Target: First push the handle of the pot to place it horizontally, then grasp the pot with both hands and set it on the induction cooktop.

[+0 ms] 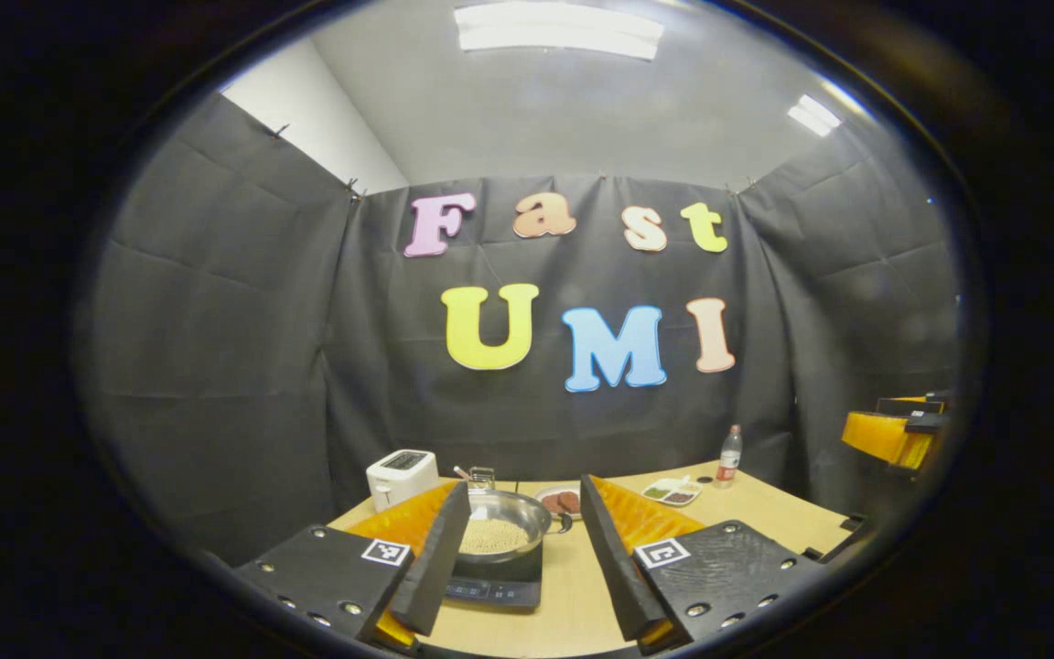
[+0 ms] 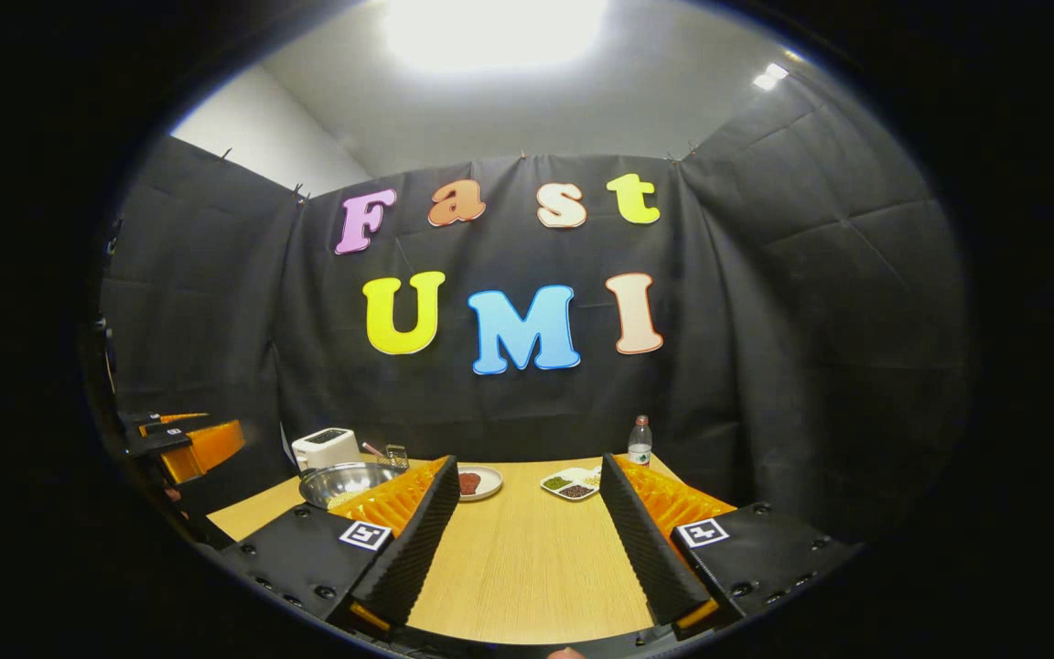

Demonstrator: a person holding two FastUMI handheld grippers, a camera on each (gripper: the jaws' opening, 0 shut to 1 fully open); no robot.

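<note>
In the left gripper view my left gripper (image 1: 527,558) has its two fingers spread wide and holds nothing. Between them, toward 12 o'clock, the round shiny steel pot (image 1: 501,523) sits on the flat black induction cooktop (image 1: 498,586), whose front panel faces me. The pot is filled with small pale yellow grains, and a short dark handle stub sticks out of its rim at 3 o'clock.

Behind the pot, at 11 o'clock, stands a white box-shaped toaster (image 1: 402,475) with rounded corners, and just beside it a small clear glass jar (image 1: 481,477) with a thin stick in it. At 1 o'clock from the pot lies a round pale plate (image 1: 560,501) with reddish-brown pieces; further to the right there is a white divided dish (image 1: 671,492) with green and dark fillings, then a clear plastic bottle (image 1: 728,455) with a red label, standing upright. Everything rests on the light wooden table (image 1: 573,595) with a fine straight grain.

My right gripper (image 2: 527,540) is also wide apart and empty, over bare table. In the right gripper view the pot is at 10 o'clock, partly hidden behind my left finger (image 2: 403,535), which has a ribbed inner pad. At the far right edge of the left gripper view I see the right gripper again, well apart from the pot.
</note>
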